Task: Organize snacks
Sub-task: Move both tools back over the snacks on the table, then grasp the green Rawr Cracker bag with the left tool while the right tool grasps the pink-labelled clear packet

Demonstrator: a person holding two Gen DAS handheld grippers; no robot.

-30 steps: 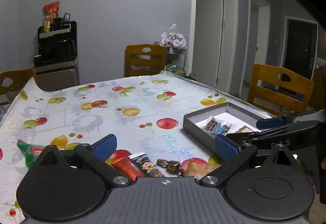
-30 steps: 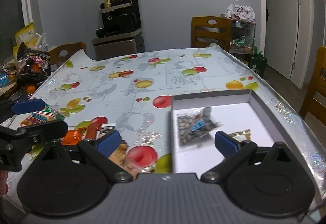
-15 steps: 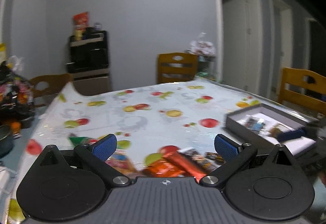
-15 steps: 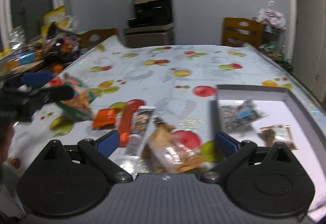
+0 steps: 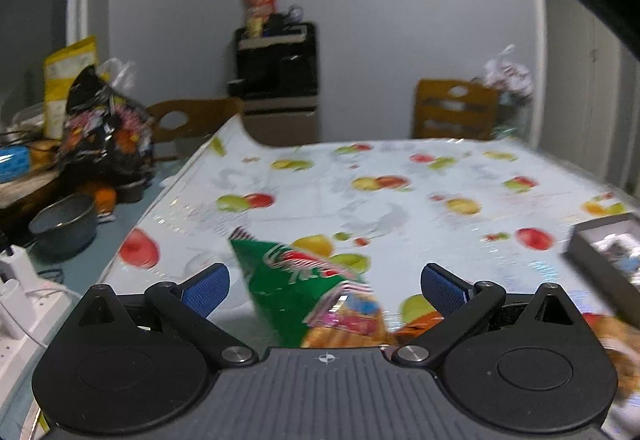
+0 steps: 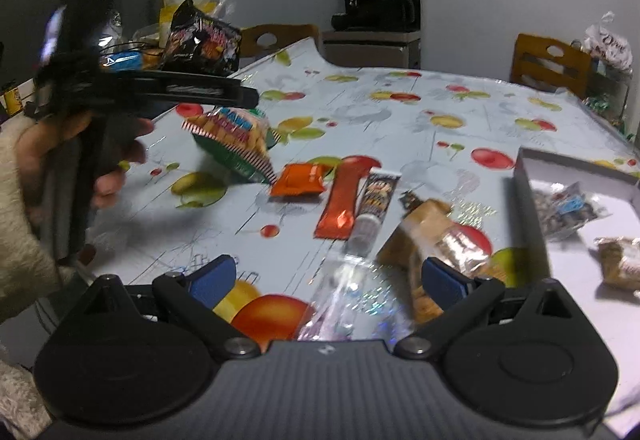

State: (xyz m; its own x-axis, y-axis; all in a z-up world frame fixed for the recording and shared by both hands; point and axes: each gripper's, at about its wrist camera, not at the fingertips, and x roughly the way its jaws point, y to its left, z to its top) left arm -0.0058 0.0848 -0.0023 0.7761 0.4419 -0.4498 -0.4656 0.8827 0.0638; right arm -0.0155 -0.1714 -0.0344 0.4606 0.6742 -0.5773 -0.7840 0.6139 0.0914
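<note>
Swung leftward since a second ago, both cameras now taking in the snack row rather than mostly the box. Spreading under everything: fruit-print table. Sitting at the right edge: grey box, already holding a dark bean packet and a tan packet. Lying between the left gripper fingers, spread wide and gripping nothing: green snack bag, long axis running away from the camera, pointed corner aimed at the far side. Hovering with jaws wide and empty: right gripper, above a clear wrapper. Lying lengthwise toward the far edge, side by side: red bar, dark tube; just left, orange pouch.
</note>
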